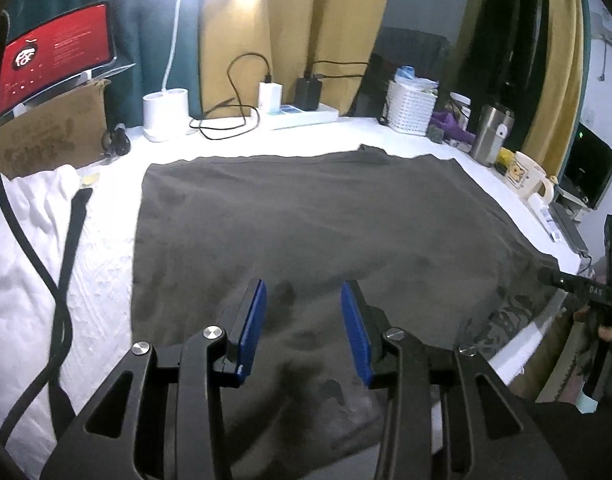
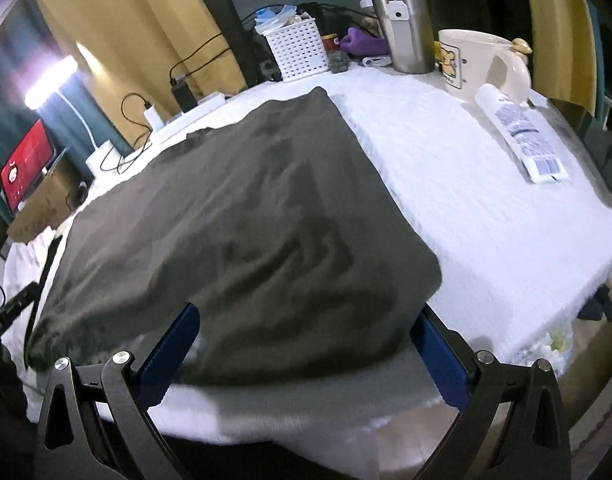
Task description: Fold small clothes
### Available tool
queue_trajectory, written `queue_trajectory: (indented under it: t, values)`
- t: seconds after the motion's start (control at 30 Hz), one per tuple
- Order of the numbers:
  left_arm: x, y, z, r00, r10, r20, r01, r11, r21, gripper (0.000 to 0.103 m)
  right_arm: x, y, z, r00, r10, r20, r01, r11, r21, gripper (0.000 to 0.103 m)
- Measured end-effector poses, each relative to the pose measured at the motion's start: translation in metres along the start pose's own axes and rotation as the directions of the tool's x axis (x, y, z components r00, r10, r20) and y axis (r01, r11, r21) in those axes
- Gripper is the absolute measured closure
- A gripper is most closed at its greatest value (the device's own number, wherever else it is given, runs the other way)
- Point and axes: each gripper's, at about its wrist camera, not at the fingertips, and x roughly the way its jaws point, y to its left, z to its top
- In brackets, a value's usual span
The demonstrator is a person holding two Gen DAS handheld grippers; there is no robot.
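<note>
A dark grey garment (image 1: 313, 224) lies spread flat on the white table cover (image 1: 106, 256). My left gripper (image 1: 304, 294) is open above the garment's near part, its blue pads (image 1: 252, 320) apart with nothing between them. In the right wrist view the same garment (image 2: 242, 216) fills the middle, and its near right corner lies between the wide-open blue pads (image 2: 437, 356) of my right gripper (image 2: 306, 312). The pads do not clamp the cloth. The right gripper also shows at the far right of the left wrist view (image 1: 597, 288).
A white garment (image 1: 22, 240) and a black strap (image 1: 72, 240) lie at the left. Along the back stand a lamp base (image 1: 164, 116), power strip (image 1: 298, 114), white basket (image 1: 409, 108), steel tumbler (image 1: 491, 134) and cream mug (image 2: 477, 64). A tube (image 2: 517, 132) lies at the right. The table edge (image 2: 585, 280) is close at the right.
</note>
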Motion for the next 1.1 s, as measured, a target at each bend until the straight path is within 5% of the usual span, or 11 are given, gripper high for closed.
queue_trajectory:
  t: [0.53,0.73,0.83,0.93,0.97,1.1]
  values:
    - [0.022,0.057,0.039,0.997,0.075,0.015,-0.074,0.996,-0.055,0.064,0.063,0.029,0.058,0.998,0.006,0.068,-0.009,0.999,0.051,0.0]
    - [0.038,0.072,0.053,0.996,0.083,-0.011,-0.084,0.996,-0.04,0.064,0.08,0.046,0.071,0.999,-0.006,0.039,0.006,1.0,-0.002,0.02]
    - [0.044,0.079,0.057,0.997,0.074,-0.024,-0.075,0.996,-0.048,0.064,0.09,0.057,0.078,0.999,-0.034,0.027,0.035,0.998,-0.047,0.044]
    - [0.048,0.086,0.056,0.996,0.077,-0.046,-0.079,0.995,-0.053,0.064,0.096,0.064,0.082,0.998,-0.062,0.016,0.063,0.993,-0.098,0.053]
    - [0.049,0.088,0.055,0.996,0.075,-0.055,-0.078,0.995,-0.056,0.064,0.097,0.065,0.083,0.998,-0.067,0.016,0.069,0.991,-0.112,0.065]
    - [0.048,0.096,0.054,0.995,0.083,-0.061,-0.087,0.994,-0.064,0.064,0.099,0.059,0.09,1.0,-0.003,-0.015,0.002,0.996,-0.085,0.088]
